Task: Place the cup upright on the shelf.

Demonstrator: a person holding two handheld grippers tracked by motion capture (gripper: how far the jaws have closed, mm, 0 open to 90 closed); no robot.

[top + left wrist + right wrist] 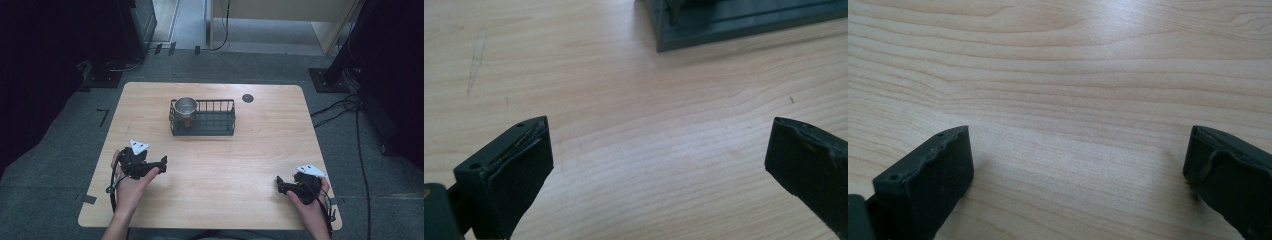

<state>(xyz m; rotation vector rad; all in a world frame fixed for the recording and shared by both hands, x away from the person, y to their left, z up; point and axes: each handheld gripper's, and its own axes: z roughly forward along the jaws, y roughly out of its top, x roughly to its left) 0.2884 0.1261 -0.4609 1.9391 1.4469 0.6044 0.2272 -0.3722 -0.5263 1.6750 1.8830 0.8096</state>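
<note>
Metal cup stands upright in the left end of a dark wire basket, which sits toward the far middle of the wooden counter, well apart from both hands. Nearer the person, the left forearm comes in from the bottom edge and the left hand lies on the counter, its left gripper pointing roughly toward the basket. The right hand rests near the front right corner, its right gripper pointing left across the counter. Both sets of fingers are spread wide and grasp nothing; bare wood shows between them in each gripper view. In the left gripper view only a corner of the basket's base shows, cut off by the top edge. A small dark round spot beyond the basket is possibly a cable hole.
</note>
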